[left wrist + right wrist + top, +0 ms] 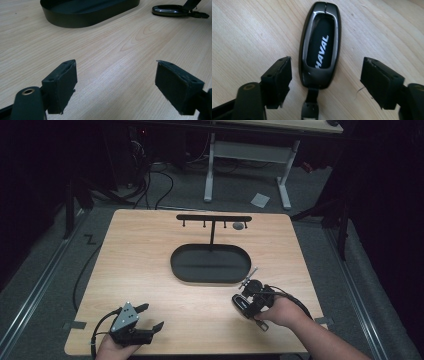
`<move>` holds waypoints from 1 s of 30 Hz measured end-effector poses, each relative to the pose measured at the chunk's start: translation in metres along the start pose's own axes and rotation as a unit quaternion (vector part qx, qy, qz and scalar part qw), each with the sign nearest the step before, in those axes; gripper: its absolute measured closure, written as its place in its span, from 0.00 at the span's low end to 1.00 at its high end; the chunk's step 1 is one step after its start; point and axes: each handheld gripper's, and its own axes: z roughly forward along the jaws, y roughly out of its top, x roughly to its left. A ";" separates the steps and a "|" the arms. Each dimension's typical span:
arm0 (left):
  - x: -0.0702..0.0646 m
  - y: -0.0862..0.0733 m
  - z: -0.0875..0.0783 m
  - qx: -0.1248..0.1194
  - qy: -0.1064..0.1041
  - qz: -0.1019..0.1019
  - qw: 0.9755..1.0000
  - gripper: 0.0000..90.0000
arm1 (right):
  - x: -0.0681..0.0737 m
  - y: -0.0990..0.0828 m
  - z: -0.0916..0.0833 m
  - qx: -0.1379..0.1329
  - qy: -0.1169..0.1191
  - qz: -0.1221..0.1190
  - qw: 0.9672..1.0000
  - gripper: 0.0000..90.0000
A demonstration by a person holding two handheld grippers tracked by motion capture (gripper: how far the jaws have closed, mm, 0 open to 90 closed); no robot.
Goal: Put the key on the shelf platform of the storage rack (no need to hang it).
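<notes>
Right hand-held gripper (325, 82) wide open over a HAVAL key fob (320, 45) lying flat on worktop (150, 270), jaws either side, not touching. Left hand-held gripper (116, 85) wide open, empty, near front edge. Oval black tray (210, 263) mid-worktop.

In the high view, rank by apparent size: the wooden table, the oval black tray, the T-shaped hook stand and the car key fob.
1. Wooden table
2. Oval black tray
3. T-shaped hook stand
4. Car key fob, partly hidden by the right gripper, so its full extent is unsure.
</notes>
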 end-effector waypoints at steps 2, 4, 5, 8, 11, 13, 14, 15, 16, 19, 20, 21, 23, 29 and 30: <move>0.000 0.000 0.000 -0.001 0.000 0.000 1.000 0.21 | 0.002 0.002 0.003 0.004 0.007 0.007 1.000 0.32; 0.000 0.000 -0.001 -0.001 0.000 -0.001 1.000 0.21 | 0.003 0.005 0.006 0.008 0.008 0.010 1.000 0.34; 0.000 0.000 -0.001 -0.001 0.000 -0.001 1.000 0.21 | 0.004 0.006 0.007 0.009 0.007 0.010 1.000 0.35; 0.000 0.000 0.000 -0.001 -0.001 -0.001 1.000 0.21 | 0.004 0.009 0.011 0.017 0.011 0.025 0.999 0.40; 0.000 0.000 0.000 -0.001 -0.001 0.000 1.000 0.21 | 0.005 0.011 0.014 0.027 0.016 0.038 0.999 0.43; 0.000 0.000 0.000 -0.001 -0.001 0.000 1.000 0.21 | 0.004 0.012 0.016 0.031 0.016 0.039 0.999 0.45; 0.000 0.000 0.000 -0.001 -0.001 0.000 1.000 0.21 | 0.003 0.012 0.017 0.032 0.017 0.034 0.999 0.45; 0.000 0.000 0.000 -0.001 -0.001 0.000 1.000 0.21 | 0.003 0.012 0.019 0.036 0.018 0.036 0.999 0.47; 0.000 0.000 0.000 -0.001 -0.001 0.000 1.000 0.21 | 0.003 0.012 0.019 0.039 0.018 0.037 0.998 0.47; 0.000 0.000 0.000 -0.001 -0.002 -0.001 1.000 0.21 | 0.004 0.013 0.021 0.042 0.020 0.036 0.998 0.48; 0.000 0.000 0.000 -0.001 -0.002 -0.001 1.000 0.21 | 0.004 0.013 0.021 0.043 0.021 0.038 0.998 0.48; 0.000 0.000 0.001 -0.001 -0.002 -0.001 1.000 0.21 | 0.004 0.014 0.021 0.044 0.021 0.043 0.998 0.49; 0.000 0.000 0.001 0.000 -0.002 0.000 1.000 0.21 | 0.003 0.014 0.021 0.043 0.020 0.043 0.998 0.50; -0.001 0.000 0.001 0.000 -0.002 0.000 1.000 0.21 | 0.001 0.015 0.021 0.047 0.022 0.043 0.998 0.54; -0.001 0.000 0.001 0.000 -0.002 0.001 1.000 0.21 | 0.001 0.016 0.021 0.049 0.021 0.037 0.998 0.54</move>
